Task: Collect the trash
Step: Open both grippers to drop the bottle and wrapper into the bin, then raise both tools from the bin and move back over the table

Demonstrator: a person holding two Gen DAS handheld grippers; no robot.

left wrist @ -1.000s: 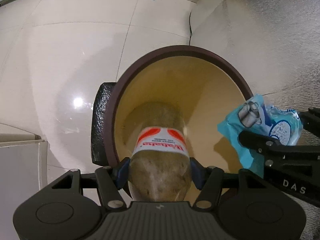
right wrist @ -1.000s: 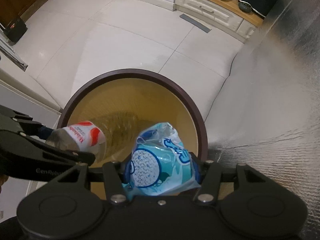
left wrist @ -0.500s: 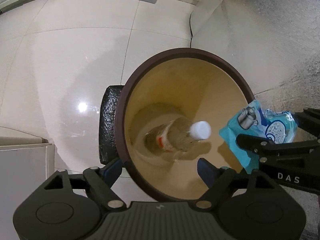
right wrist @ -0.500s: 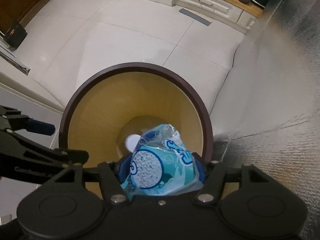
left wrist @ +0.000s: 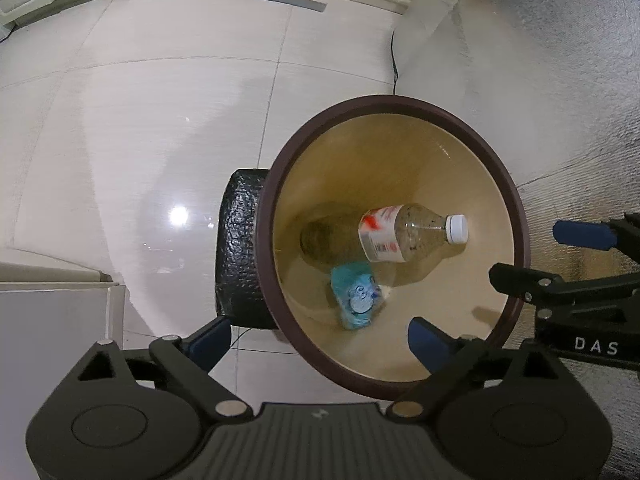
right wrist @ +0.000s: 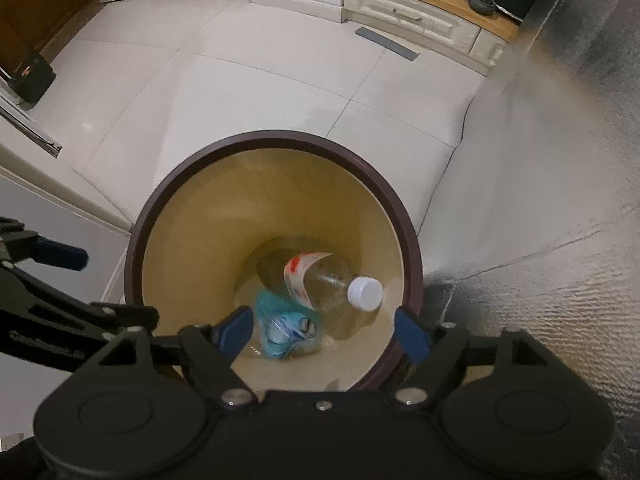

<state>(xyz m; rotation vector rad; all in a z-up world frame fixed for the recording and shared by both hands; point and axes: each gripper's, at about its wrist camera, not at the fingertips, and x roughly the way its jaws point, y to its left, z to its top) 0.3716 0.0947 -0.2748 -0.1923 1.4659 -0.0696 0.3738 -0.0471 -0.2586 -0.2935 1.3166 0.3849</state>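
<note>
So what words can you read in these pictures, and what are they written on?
"DAS": white letters on the right gripper, seen from the left wrist camera.
Raised lettering on the left gripper, seen from the right wrist camera: too blurred to read.
Red and white label on the plastic bottle: print too small to read.
Blue wrapper in the bin: design only, nothing readable.

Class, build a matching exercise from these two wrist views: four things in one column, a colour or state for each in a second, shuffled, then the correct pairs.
Things:
1. plastic bottle
2. snack wrapper
3. bin rim
4. right hand-held gripper

Descriptions:
A. dark brown ring
B. open, holding nothing
C. lying in the bin, white cap on
D. blue, crumpled, beside the bottle

Pairs: 1-C, 2-D, 3-A, 4-B
</note>
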